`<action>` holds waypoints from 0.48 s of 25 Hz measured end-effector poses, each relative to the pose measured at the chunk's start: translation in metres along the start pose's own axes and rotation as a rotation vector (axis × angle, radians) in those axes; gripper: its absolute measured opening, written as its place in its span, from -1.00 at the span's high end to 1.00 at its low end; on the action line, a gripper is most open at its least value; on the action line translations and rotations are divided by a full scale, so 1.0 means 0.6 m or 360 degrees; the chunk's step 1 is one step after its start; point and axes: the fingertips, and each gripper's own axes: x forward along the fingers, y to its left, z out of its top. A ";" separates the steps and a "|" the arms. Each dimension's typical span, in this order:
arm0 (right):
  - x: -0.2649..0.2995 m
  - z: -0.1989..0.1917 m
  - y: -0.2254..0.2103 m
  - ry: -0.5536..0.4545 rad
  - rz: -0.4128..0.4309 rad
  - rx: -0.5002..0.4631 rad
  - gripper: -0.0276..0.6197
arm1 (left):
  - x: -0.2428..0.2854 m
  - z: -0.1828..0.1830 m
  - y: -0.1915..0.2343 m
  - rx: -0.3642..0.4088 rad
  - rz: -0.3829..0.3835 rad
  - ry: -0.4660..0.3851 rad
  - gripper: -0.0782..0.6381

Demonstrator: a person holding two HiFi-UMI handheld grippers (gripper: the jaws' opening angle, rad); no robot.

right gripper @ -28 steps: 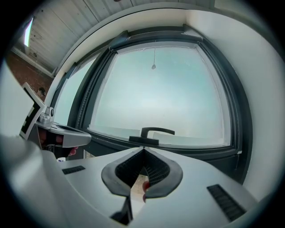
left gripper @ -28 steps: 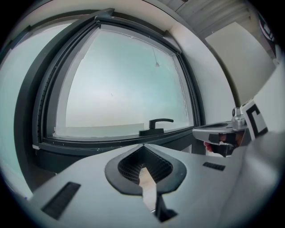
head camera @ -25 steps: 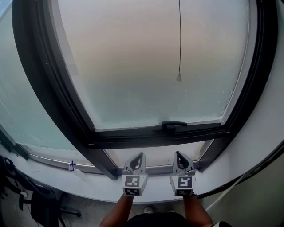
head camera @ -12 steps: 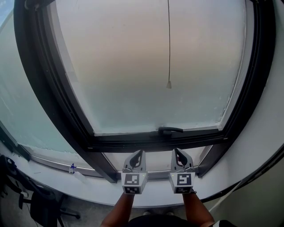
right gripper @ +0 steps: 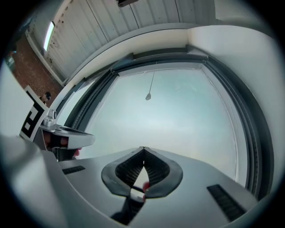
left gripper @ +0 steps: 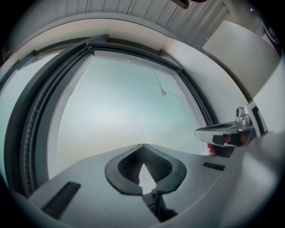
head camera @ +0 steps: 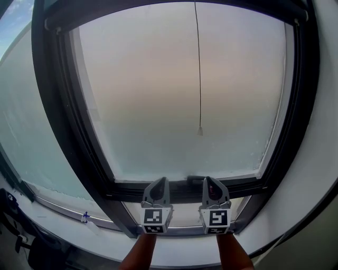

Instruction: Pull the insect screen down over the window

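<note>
A tall window with a dark frame (head camera: 55, 121) fills the head view, and a dark bar (head camera: 158, 11) runs across its top. From that bar a thin pull cord hangs down the pane and ends in a small pale toggle (head camera: 199, 130). My left gripper (head camera: 162, 180) and right gripper (head camera: 207, 179) are raised side by side in front of the lower frame rail, well below the toggle. Both are shut with nothing between the jaws. The toggle (left gripper: 163, 92) hangs far ahead of the left gripper (left gripper: 141, 145) in its own view. From the right gripper (right gripper: 143, 148), the toggle (right gripper: 148, 96) is likewise distant.
A second pane (head camera: 26, 132) adjoins on the left. The pale sill (head camera: 63, 224) runs below, with a small blue and white item (head camera: 85, 216) on it. Dark furniture (head camera: 21, 237) stands at the lower left. A white wall (head camera: 317, 174) borders the frame on the right.
Both grippers have risen together from the sill to the lower frame rail. The head view has tilted up, so the window's top bar now shows and the handle is hidden behind the grippers.
</note>
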 end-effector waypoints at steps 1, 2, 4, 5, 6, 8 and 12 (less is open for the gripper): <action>0.005 0.014 -0.009 -0.0021 -0.0013 -0.0009 0.90 | 0.005 0.014 0.002 0.0014 0.0005 -0.0030 0.77; 0.011 0.028 -0.018 -0.0053 -0.0021 -0.0044 0.90 | 0.011 0.030 0.006 0.0030 0.0014 -0.0063 0.77; 0.027 0.059 -0.034 -0.0134 -0.0025 -0.0120 0.90 | 0.026 0.063 0.015 0.0058 0.0040 -0.0127 0.77; 0.034 0.074 -0.041 -0.0163 -0.0030 -0.0143 0.90 | 0.034 0.081 0.019 0.0062 0.0052 -0.0156 0.77; 0.041 0.088 -0.048 -0.0180 -0.0037 -0.0160 0.90 | 0.043 0.100 0.021 0.0053 0.0060 -0.0188 0.77; 0.054 0.114 -0.061 -0.0214 -0.0054 -0.0189 0.90 | 0.056 0.140 0.024 0.0030 0.0068 -0.0260 0.77; 0.075 0.178 -0.077 -0.0330 -0.0061 -0.0235 0.90 | 0.078 0.207 0.031 0.0056 0.0066 -0.0381 0.77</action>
